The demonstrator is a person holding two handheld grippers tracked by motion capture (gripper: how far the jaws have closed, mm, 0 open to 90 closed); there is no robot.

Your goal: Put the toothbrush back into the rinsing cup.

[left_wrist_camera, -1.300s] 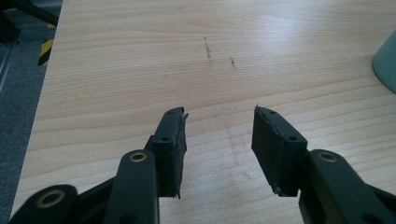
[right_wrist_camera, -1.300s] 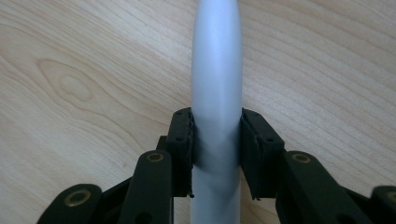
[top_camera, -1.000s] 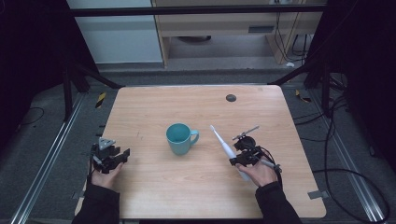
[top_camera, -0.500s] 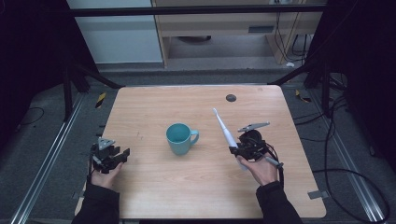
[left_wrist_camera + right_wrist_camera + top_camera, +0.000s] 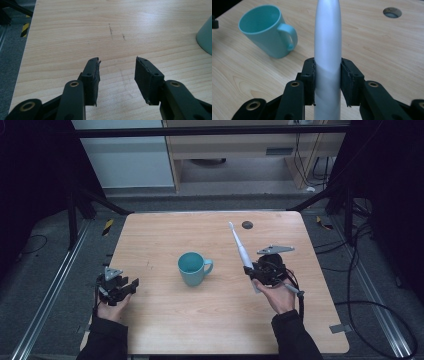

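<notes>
I have the white toothbrush (image 5: pixel 327 50) clamped by its handle between the jaws of my right gripper (image 5: pixel 261 270), the pads pressing it from both sides, and its thin head end points up and away from me, beyond the jaw tips. I judge this to be the carrying step: the brush is lifted clear of the table (image 5: pixel 165 330), as far as I can tell from the high view, and not yet delivered. The teal mug (image 5: pixel 193 268) stands upright off to the left of my right gripper, mouth open, handle turned toward the brush. My left gripper (image 5: pixel 117 75) rests near the table's edge, jaws apart with only bare wood between them. Next I need to swing the brush leftward over the mug's mouth, tip it upright, and lower it in before loosening.
</notes>
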